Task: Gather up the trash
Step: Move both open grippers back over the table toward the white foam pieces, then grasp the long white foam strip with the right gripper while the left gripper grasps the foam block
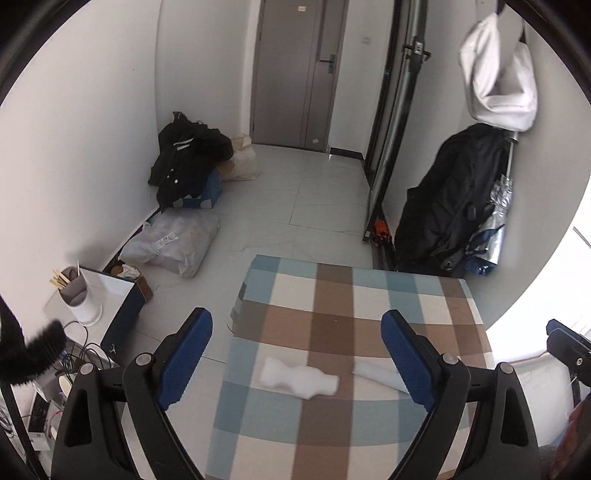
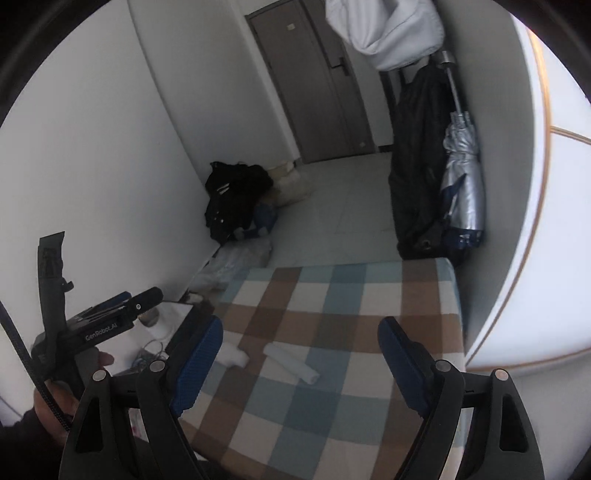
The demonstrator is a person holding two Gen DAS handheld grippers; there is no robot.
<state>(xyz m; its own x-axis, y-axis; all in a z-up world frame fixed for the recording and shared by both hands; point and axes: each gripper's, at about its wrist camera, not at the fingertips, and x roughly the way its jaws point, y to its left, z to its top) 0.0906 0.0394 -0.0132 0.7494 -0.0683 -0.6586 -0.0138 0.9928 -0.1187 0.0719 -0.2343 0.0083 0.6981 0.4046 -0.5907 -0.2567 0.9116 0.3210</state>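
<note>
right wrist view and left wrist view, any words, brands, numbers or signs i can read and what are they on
"GenRobot.AI": white letters on the side of the left gripper, seen in the right wrist view.
Small plate on the grey door: too small to read.
Printed label on the clear plastic bag on the floor: blurred, unreadable.
Small white mark on the dark blue box beside the table: too small to read.
Nothing else legible.

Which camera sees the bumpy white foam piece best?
The left wrist view: the bumpy white foam piece lies whole on the checked cloth. In the right wrist view, a blue finger hides part of it.
</note>
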